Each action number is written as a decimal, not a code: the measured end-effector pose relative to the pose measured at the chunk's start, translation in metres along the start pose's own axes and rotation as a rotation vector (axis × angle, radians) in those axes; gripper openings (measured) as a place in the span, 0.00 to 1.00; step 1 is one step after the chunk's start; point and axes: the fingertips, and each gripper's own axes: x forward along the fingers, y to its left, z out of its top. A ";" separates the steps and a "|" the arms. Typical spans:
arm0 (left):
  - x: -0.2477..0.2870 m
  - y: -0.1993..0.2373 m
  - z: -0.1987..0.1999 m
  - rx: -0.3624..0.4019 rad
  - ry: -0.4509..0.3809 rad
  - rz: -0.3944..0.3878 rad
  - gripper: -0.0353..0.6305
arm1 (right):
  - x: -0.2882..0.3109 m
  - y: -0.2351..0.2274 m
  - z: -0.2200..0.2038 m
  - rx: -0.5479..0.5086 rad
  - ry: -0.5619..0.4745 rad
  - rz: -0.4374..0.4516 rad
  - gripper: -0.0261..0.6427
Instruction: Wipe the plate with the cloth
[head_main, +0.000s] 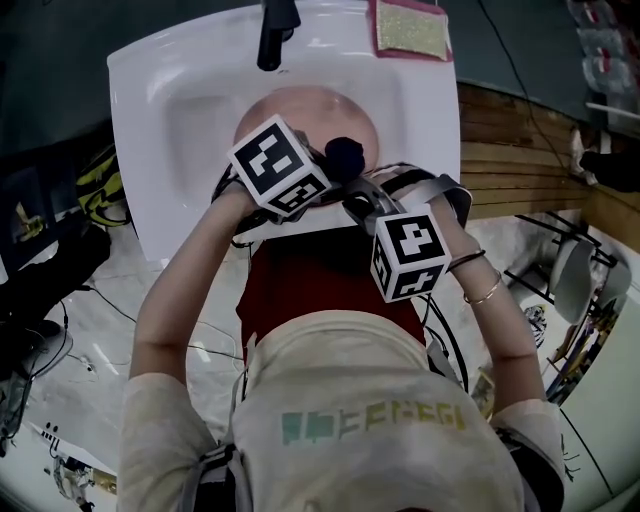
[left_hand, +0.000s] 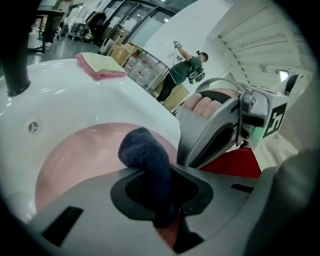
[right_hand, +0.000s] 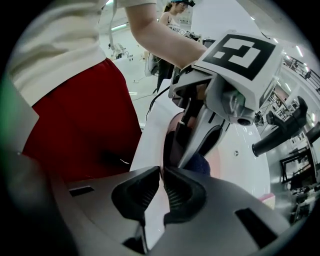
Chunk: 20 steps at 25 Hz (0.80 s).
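A pink plate (head_main: 300, 112) sits tilted in the white sink (head_main: 150, 150). My left gripper (head_main: 338, 165) is shut on a dark blue cloth (head_main: 345, 153), whose rolled end rests over the plate's near part. From the left gripper view the cloth (left_hand: 147, 160) bulges out of the jaws (left_hand: 165, 200) above the plate (left_hand: 75, 155). My right gripper (right_hand: 162, 192) is shut on the plate's near rim (right_hand: 171, 137), edge-on between its pads. The cloth (right_hand: 201, 164) shows just beyond, under the left gripper (right_hand: 210, 115).
A black faucet (head_main: 277, 30) rises at the sink's back. A pink and yellow sponge (head_main: 410, 28) lies on the back right corner. Wooden boards (head_main: 510, 140) are to the right, and cables lie on the floor at the left (head_main: 60, 330).
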 end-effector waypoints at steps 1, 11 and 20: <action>-0.001 0.001 -0.003 -0.003 0.004 -0.007 0.17 | 0.001 0.000 0.000 -0.002 0.000 0.003 0.12; -0.022 0.010 -0.031 0.052 0.092 -0.017 0.17 | 0.003 -0.001 0.002 -0.019 0.001 0.035 0.12; -0.030 0.017 -0.042 0.092 0.121 0.030 0.17 | 0.004 -0.005 0.007 -0.001 -0.022 0.061 0.12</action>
